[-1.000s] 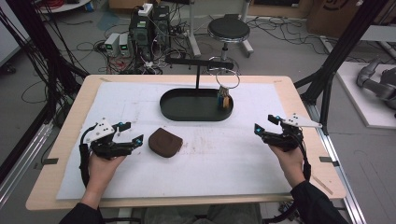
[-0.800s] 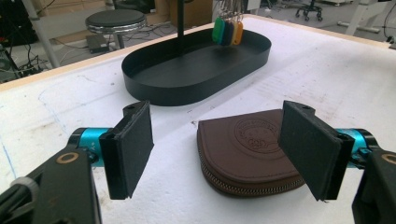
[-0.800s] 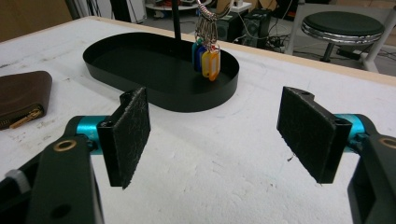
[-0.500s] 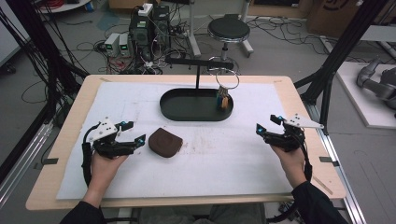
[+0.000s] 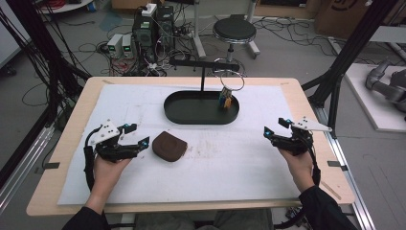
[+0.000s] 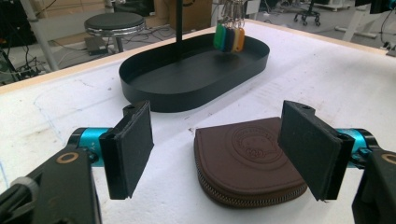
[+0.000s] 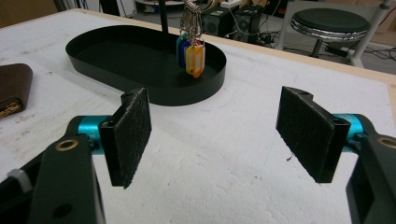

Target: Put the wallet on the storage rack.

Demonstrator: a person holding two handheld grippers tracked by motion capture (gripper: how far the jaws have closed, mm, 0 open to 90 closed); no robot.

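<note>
Brown pouch [image 6: 247, 163] lies just ahead of the wide-open left tool [image 6: 219, 154]; right tool [image 7: 219, 140] gapes over bare mat.

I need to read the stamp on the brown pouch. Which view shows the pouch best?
The left gripper view: the brown pouch lies close, its round embossed stamp and zipper visible. The high view shows it small; the right gripper view catches its edge.

The brown zipped leather pouch [image 6: 252, 163] bears a round embossed seal with lettering around its rim, too small to read; no other text is legible.
</note>
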